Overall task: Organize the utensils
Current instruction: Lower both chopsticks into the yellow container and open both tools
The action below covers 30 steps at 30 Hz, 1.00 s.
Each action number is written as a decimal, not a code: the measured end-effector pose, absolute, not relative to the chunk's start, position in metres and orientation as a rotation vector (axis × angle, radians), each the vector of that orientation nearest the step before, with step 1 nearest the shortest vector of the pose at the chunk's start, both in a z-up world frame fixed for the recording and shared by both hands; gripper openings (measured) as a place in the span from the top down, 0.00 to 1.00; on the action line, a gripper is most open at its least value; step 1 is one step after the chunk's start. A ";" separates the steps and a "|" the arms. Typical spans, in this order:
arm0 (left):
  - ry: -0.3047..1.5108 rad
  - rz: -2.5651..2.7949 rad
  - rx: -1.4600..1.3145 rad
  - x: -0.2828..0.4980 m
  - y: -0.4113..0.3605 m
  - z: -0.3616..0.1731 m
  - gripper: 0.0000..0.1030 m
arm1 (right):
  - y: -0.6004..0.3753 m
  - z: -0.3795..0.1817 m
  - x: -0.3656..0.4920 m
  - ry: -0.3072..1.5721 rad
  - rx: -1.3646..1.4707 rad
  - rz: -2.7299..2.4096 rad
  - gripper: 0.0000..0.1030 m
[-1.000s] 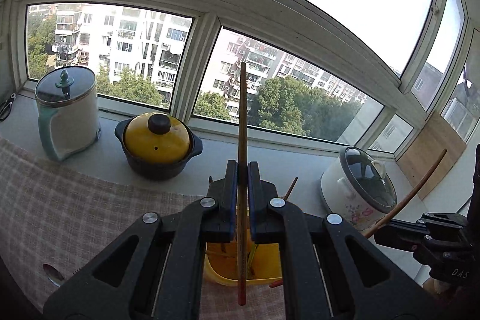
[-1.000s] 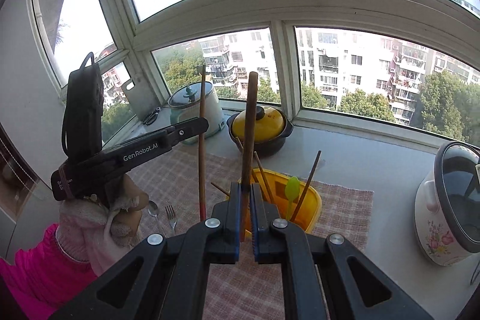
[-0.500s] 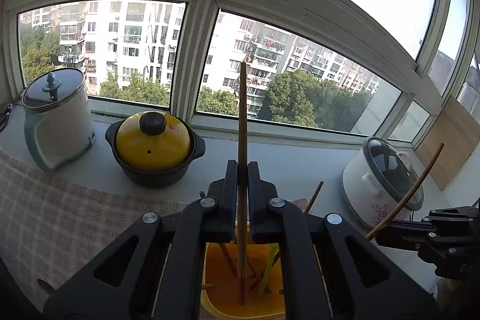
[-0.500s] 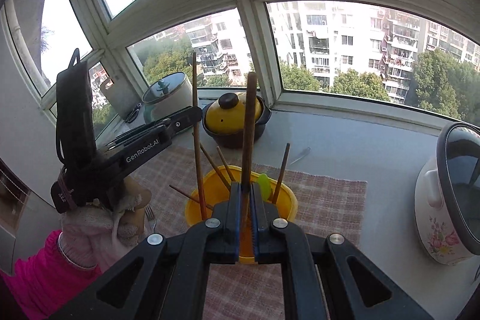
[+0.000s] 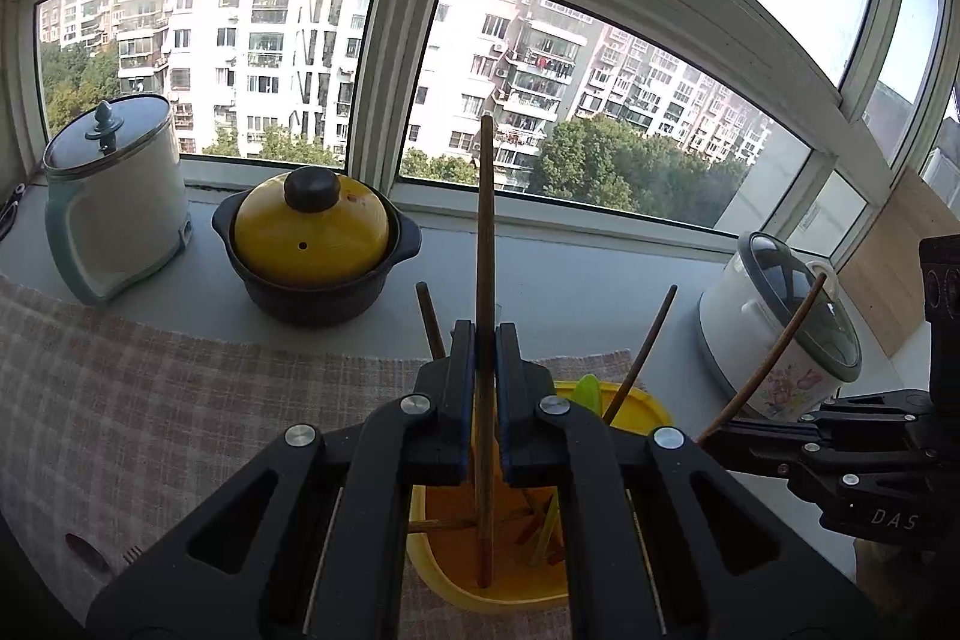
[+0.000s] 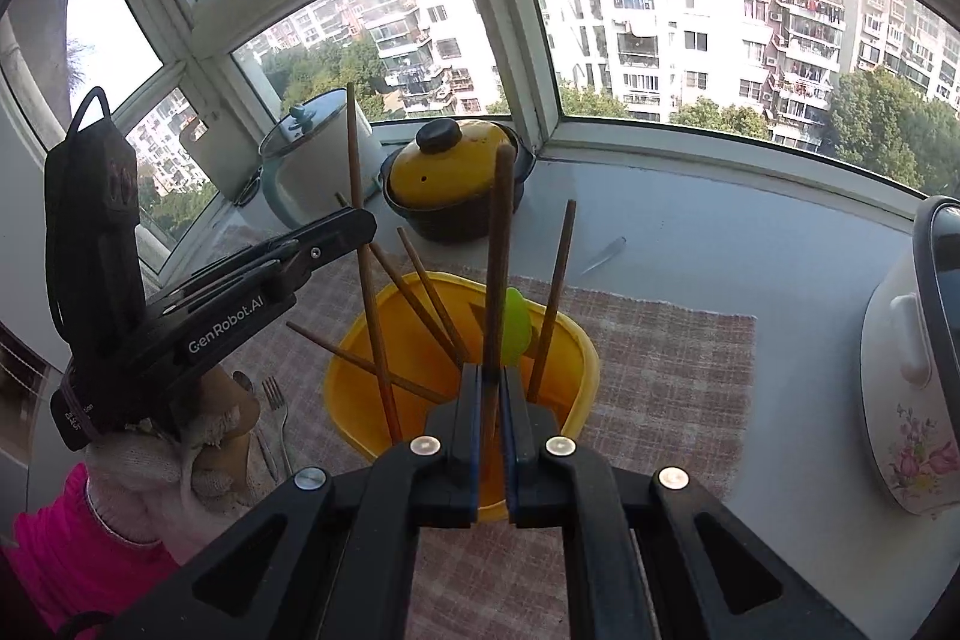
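Both grippers have dropped toward the yellow tub (image 6: pixel 579 370) over the last second: the left gripper (image 5: pixel 485 340) now has its chopstick (image 5: pixel 483 232) tip down inside it, and the right gripper (image 6: pixel 492 388) has lowered its own chopstick (image 6: pixel 499 244) over the rim too

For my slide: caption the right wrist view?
Both tools lower chopsticks into the yellow tub.

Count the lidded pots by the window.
3: the white and teal pot at the left, the yellow-lidded casserole beside it, and the floral rice cooker at the far right. None seems hidden.
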<state>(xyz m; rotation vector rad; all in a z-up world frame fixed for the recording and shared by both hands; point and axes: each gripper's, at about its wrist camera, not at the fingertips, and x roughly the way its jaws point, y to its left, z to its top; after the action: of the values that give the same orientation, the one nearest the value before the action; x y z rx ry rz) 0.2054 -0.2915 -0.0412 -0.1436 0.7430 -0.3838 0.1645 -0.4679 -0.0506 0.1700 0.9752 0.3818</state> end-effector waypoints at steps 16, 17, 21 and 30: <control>0.761 -0.408 -0.112 0.192 -0.289 -0.034 0.95 | -0.468 -0.059 0.155 0.986 0.171 0.334 0.64; 0.764 -0.410 -0.116 0.191 -0.288 -0.034 0.94 | -0.469 -0.058 0.154 0.986 0.174 0.332 0.64; 0.764 -0.412 -0.120 0.187 -0.284 -0.032 0.87 | -0.467 -0.057 0.147 0.980 0.172 0.320 0.63; 0.765 -0.409 -0.132 0.174 -0.268 -0.027 0.73 | -0.460 -0.051 0.132 0.946 0.155 0.292 0.44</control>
<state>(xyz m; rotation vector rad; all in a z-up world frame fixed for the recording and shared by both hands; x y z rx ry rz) 0.1735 -0.2679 -0.0272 -0.1316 0.7647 -0.4085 0.1321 -0.4602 -0.0511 0.1548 0.9458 0.2921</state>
